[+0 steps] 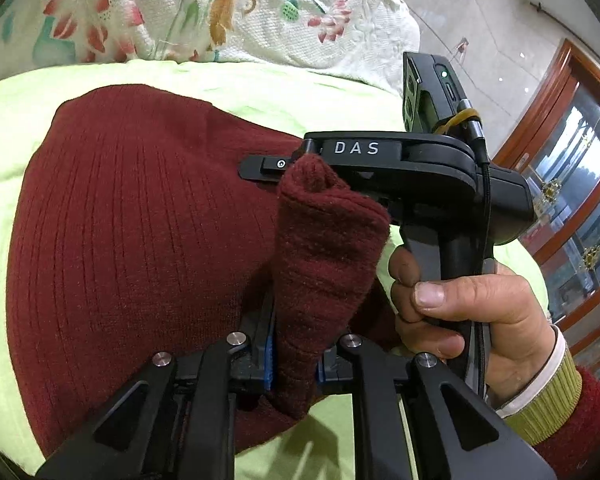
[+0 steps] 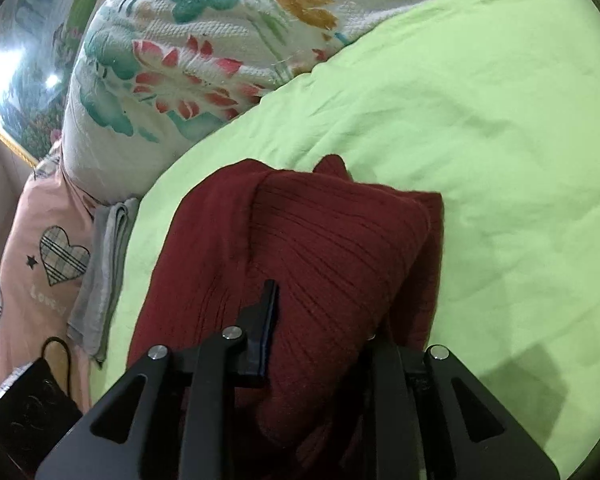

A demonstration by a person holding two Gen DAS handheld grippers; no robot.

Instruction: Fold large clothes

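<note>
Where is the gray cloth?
In the right wrist view, the folded gray cloth lies at the left, squeezed between the pink pillow with hearts and the green sheet, just below the flowered quilt.

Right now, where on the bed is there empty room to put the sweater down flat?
Bare green sheet lies right of the red sweater and runs up to the flowered quilt. The left edge is crowded: grey folded cloth, pink pillow.
</note>
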